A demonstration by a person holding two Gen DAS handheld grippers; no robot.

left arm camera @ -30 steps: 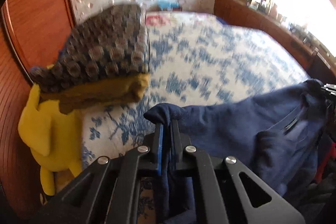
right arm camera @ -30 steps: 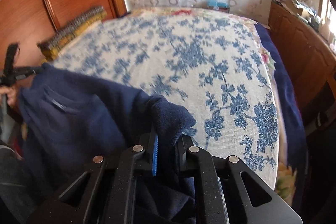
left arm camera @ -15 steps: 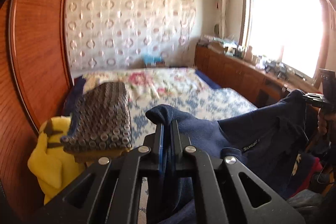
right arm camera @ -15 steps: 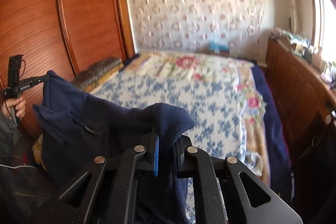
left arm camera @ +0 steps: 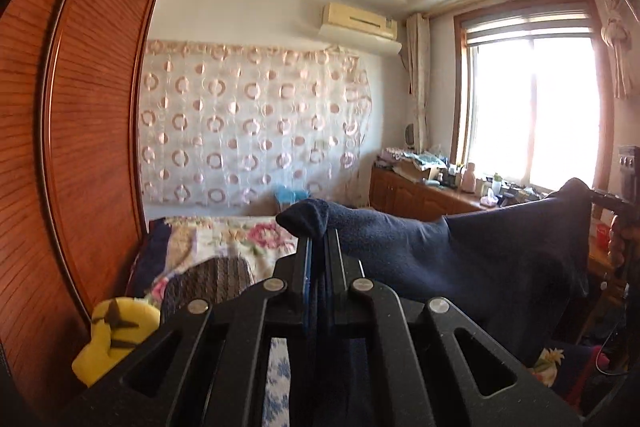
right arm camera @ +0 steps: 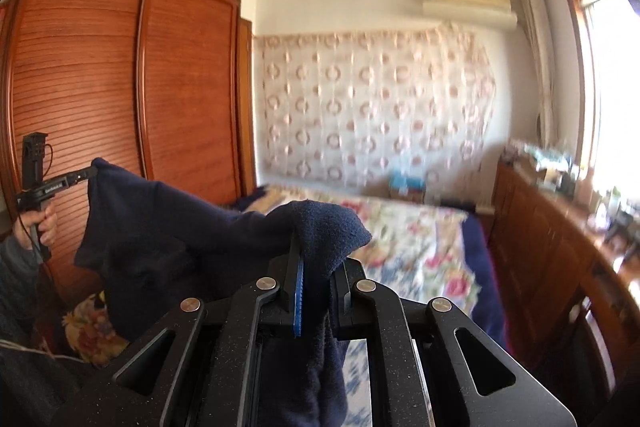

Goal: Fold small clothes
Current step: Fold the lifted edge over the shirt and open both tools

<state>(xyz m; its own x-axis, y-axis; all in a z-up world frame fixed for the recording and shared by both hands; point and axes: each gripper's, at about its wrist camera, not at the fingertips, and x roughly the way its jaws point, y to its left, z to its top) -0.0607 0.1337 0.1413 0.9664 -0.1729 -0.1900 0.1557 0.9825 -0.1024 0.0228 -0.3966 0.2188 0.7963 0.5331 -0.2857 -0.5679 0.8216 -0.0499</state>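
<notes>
A navy blue fleece garment (left arm camera: 472, 259) hangs stretched in the air between my two grippers, well above the bed. My left gripper (left arm camera: 320, 247) is shut on one top corner of it. My right gripper (right arm camera: 316, 267) is shut on the other top corner (right arm camera: 320, 227). In the right wrist view the garment (right arm camera: 160, 227) sags down to the left, where the left gripper (right arm camera: 86, 174) holds it. In the left wrist view the right gripper (left arm camera: 600, 197) shows at the far right. The garment's lower part is hidden behind the gripper bodies.
The bed (right arm camera: 416, 239) with a floral cover lies below and ahead. A folded dark knit piece (left arm camera: 208, 279) and a yellow garment (left arm camera: 116, 331) sit at its left edge by the wooden wardrobe (left arm camera: 80, 147). A wooden cabinet (right arm camera: 560, 247) runs under the window on the right.
Both grippers have risen and tilted upward with the navy garment, lifting it off the bed. The views now show wall and ceiling instead of the bed top.
</notes>
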